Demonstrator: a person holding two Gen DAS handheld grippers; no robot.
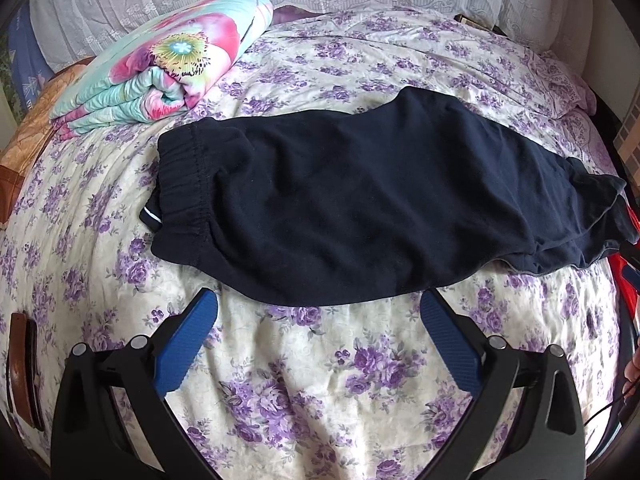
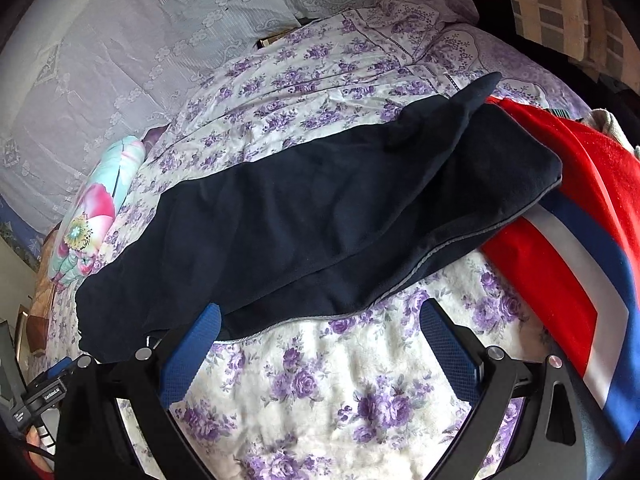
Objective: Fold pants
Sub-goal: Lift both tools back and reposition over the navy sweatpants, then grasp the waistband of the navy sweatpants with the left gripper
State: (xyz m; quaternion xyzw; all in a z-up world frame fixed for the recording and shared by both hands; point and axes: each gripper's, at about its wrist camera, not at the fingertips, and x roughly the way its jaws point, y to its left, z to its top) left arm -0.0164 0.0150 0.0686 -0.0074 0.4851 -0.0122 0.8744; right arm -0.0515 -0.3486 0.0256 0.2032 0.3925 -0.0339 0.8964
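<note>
Navy pants [image 1: 360, 208] flat on bed, both tongs [image 1: 318, 316] [image 2: 320, 324] wide apart

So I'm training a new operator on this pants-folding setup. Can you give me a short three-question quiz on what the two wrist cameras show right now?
1. True or false: the left gripper is clamped on the navy pants.
2. Multiple choice: what do the pants' leg ends lie partly on? A) the folded floral quilt B) the red, white and blue garment C) a lace pillow
3. Fill in: the elastic waistband lies toward the ____ side of the left wrist view.

Key: 1 false, both grippers (right gripper) are open and hold nothing; 2 B; 3 left.
</note>
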